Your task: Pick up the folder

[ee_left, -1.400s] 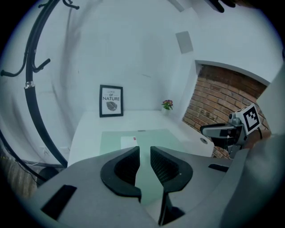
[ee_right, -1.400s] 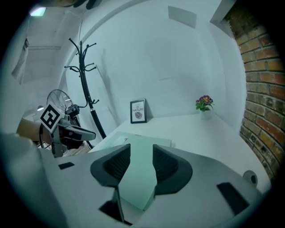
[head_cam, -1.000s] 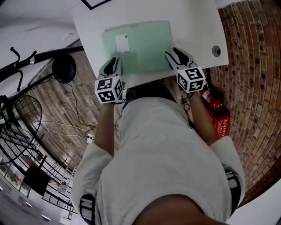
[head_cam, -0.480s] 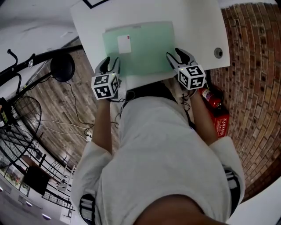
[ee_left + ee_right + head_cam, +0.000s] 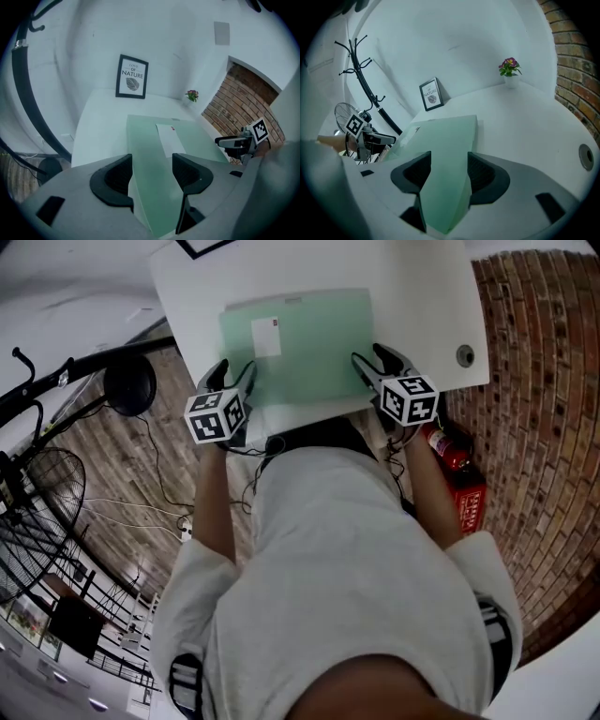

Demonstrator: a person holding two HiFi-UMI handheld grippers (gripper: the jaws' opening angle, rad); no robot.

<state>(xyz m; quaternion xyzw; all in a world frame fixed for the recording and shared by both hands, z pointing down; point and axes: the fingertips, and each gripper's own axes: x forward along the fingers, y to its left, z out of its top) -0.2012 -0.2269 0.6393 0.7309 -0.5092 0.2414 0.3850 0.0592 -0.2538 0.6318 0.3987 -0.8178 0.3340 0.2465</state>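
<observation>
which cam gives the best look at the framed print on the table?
Left gripper view: the framed print stands whole and frontal, its "NATURE" lettering legible. Right gripper view shows it whole but small and tilted. Head view catches only a corner at the picture's top edge.

Head view's looking steeply down at the bench (image 5: 422,296); both gripper views sit low and close, sharing the folder (image 5: 309,343).
</observation>
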